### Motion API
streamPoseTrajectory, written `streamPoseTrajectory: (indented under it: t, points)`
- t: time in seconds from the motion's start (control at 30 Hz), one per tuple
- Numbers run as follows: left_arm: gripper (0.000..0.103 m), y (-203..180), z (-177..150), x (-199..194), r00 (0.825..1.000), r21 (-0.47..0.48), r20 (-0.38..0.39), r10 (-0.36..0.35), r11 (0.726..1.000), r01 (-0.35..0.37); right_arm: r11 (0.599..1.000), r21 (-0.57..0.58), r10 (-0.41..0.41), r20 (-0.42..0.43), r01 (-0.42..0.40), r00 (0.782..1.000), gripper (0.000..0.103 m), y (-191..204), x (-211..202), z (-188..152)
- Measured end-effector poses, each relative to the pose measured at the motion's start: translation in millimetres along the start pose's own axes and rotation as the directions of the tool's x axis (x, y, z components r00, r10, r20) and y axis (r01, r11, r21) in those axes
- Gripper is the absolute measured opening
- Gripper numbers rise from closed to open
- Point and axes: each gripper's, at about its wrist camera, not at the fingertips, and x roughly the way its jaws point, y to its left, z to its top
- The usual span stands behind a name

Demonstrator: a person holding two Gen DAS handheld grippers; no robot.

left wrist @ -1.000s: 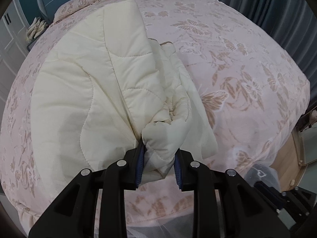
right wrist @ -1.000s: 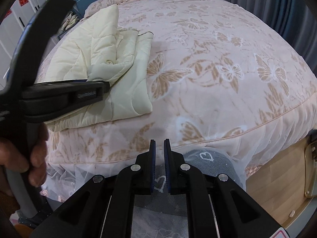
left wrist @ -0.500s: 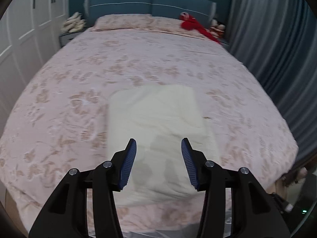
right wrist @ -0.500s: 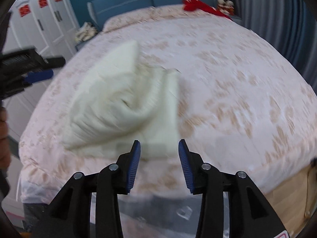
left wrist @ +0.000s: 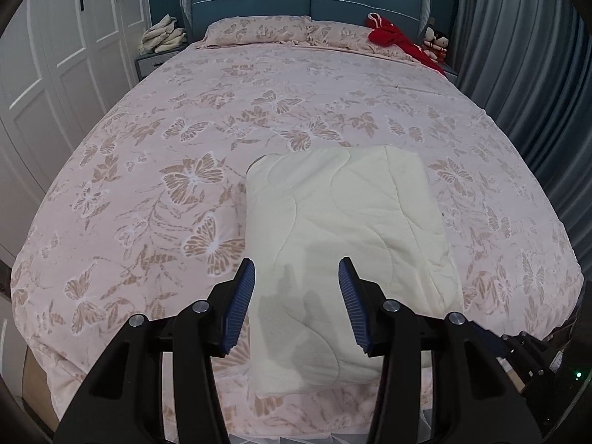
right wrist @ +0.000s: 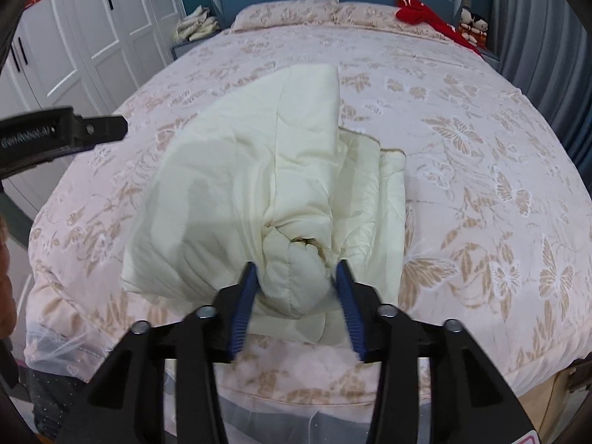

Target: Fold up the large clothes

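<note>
A cream quilted garment (left wrist: 351,214) lies folded into a rectangle on the bed's near side. My left gripper (left wrist: 297,270) hovers open above its near end, with nothing between the blue pads. In the right wrist view the same garment (right wrist: 259,155) is bunched and pulled up at its near corner. My right gripper (right wrist: 294,273) has that bunched corner between its pads, and its jaws are closing on the fabric. One black finger (right wrist: 92,129) of the left gripper shows at the left edge of that view.
The bed (left wrist: 185,140) has a pink butterfly-print cover and a blue headboard (left wrist: 307,11). A red garment (left wrist: 392,37) and dolls (left wrist: 436,46) lie by the pillows. Cream clothes (left wrist: 162,35) sit on a nightstand. White wardrobes (left wrist: 55,55) stand left, grey curtains (left wrist: 525,55) right.
The left gripper let go of the bunched fabric, opened, and rose back from the bed. The right gripper opened, moved over the garment's near corner and closed around it.
</note>
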Motion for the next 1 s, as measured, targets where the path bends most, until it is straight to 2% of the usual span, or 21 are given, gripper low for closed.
streamPoseTrajectory:
  t: [0.1,0.2,0.4,0.67,0.8,1.0]
  points:
    - [0.045,-5.6,5.6,3.8,1.000,0.008,0.003,0.000,1.000,0.000,1.000,0.002,0.011,-0.017,-0.011,1.000,0.012,-3.1,3.2,-3.3]
    - [0.045,-13.6,13.3,7.0,1.000,0.019,0.008,-0.008,1.000,0.008,1.000,-0.005,0.000,-0.020,0.000,1.000,0.009,-5.0,3.1,-6.8]
    - [0.045,-41.4,28.8,18.8,1.000,0.073,0.005,-0.031,0.997,0.030,0.998,0.047,-0.027,-0.022,0.028,0.999,0.008,-29.6,-5.5,-18.5]
    - [0.045,-106.9,35.2,57.5,0.995,0.154,-0.064,-0.083,0.984,0.092,0.989,0.135,-0.046,-0.067,0.055,0.997,0.008,-67.0,-1.5,-42.0]
    - [0.044,-129.7,34.1,91.4,0.992,0.174,-0.114,-0.053,0.982,0.073,0.989,0.132,-0.051,-0.089,0.062,0.995,0.008,-70.7,5.5,-43.5]
    - [0.044,-132.4,23.6,126.7,0.986,0.177,-0.165,-0.005,0.984,0.035,0.991,0.113,-0.062,-0.114,0.075,0.992,0.008,-71.1,15.7,-42.2]
